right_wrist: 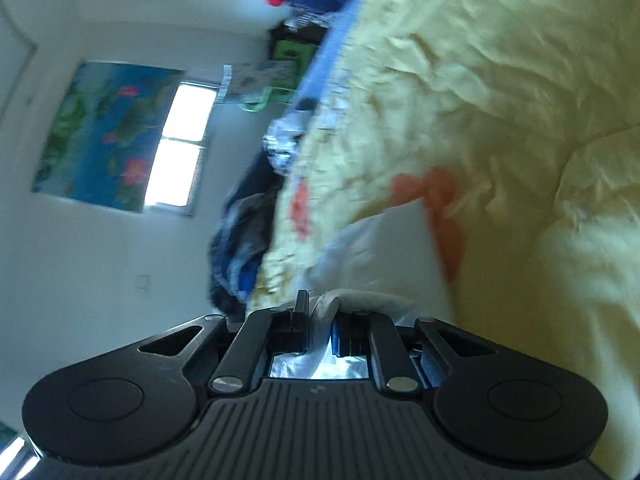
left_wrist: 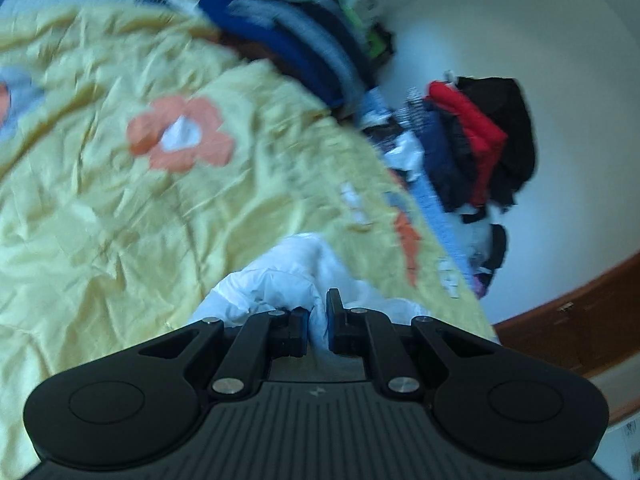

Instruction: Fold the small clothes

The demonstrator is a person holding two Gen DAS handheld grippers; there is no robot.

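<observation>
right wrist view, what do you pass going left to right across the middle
floral curtain → bright window → dark clothes pile → yellow bedspread

A garment lies on the bedspread, with piled clothes beyond the bed's far edge.

Plenty of open yellow bedspread is left across the left wrist frame's left half; the upper right is blocked by piled dark clothes along the bed edge.
</observation>
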